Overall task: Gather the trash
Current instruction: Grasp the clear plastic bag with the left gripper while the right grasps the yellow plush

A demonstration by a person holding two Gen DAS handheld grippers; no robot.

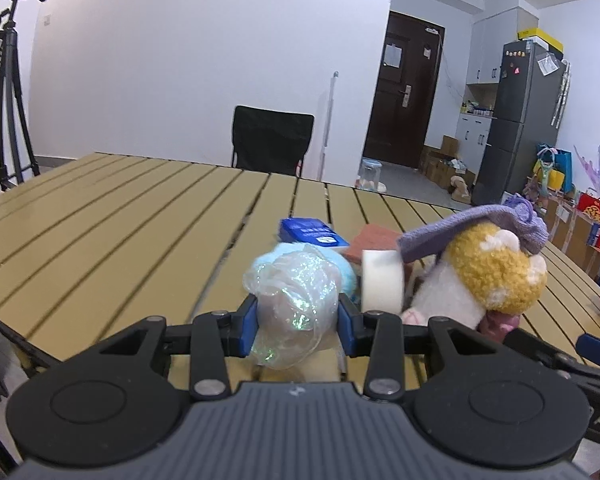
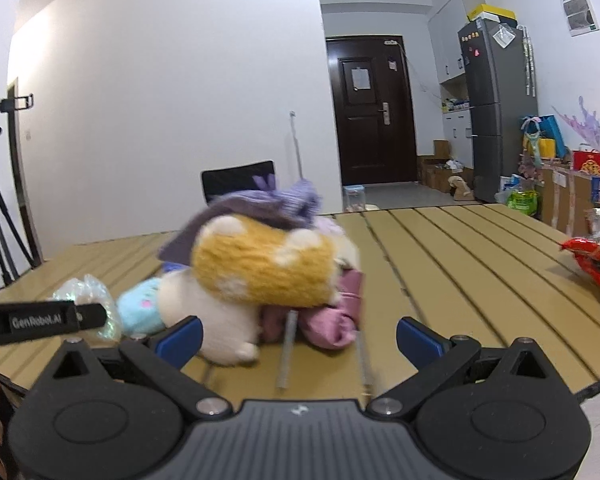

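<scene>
1. My left hand-held gripper [image 1: 298,322] pinches a crumpled clear plastic wrapper [image 1: 294,304] between its blue pads, over the near edge of the slatted counter [image 1: 120,216].
2. My right hand-held gripper [image 2: 299,340] is spread wide with nothing between its pads.
3. A plush toy [image 2: 256,276] in a purple hat lies just ahead of it.
4. A red snack bag [image 2: 598,272] lies far right on the counter.

A crumpled wad of clear, iridescent plastic film [image 1: 294,304] sits pinched between blue pads just above the slatted tabletop [image 1: 112,220], while a torn red snack wrapper [image 2: 596,272] lies flat near the tabletop's right edge.
</scene>
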